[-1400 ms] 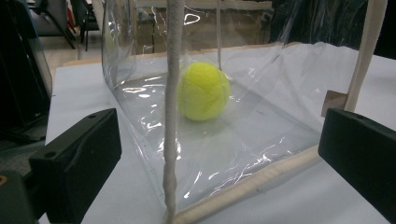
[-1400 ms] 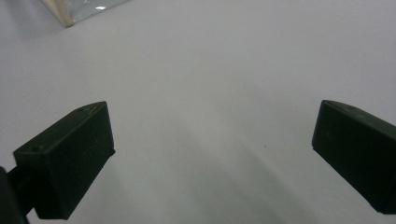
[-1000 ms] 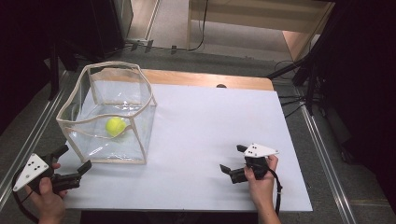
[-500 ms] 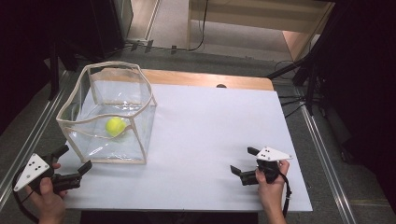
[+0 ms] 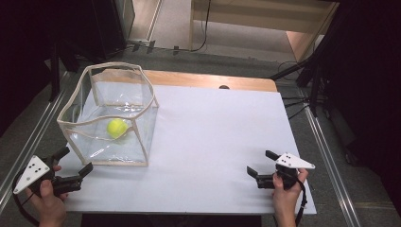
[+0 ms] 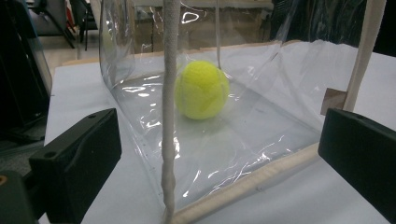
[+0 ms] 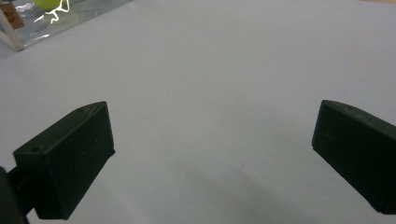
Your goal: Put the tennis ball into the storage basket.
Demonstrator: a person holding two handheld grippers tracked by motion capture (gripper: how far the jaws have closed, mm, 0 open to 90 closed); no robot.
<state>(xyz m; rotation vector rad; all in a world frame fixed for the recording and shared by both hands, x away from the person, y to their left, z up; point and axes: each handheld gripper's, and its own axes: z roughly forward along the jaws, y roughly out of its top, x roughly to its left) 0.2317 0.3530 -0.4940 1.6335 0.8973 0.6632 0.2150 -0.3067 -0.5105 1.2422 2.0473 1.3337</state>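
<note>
White tabletop point(image 5: 213, 142) with a strip of bare wood along the far edge; grey floor around it, metal rails at both sides, dark stands and cables to the right, a wooden frame at the back.

One clear plastic box point(image 5: 111, 120) with cream-coloured edging, standing open-topped on the left part of the tabletop. One yellow-green tennis ball point(image 5: 117, 128) lying on its floor, inside the walls.

Two grippers, one in each hand. Left gripper point(image 5: 73, 163) at the near left corner of the tabletop, jaws spread wide, just short of the box's near corner; seen along its jaws, the corner seam of the box point(image 6: 169, 116) standing between them and the ball point(image 6: 201, 89) beyond it, behind the plastic, untouched. Right gripper point(image 5: 261, 163) at the near right, well apart from the box, jaws spread wide over bare tabletop point(image 7: 210, 84), holding nothing; a corner of the box point(image 7: 28, 23) far off at upper left.
</note>
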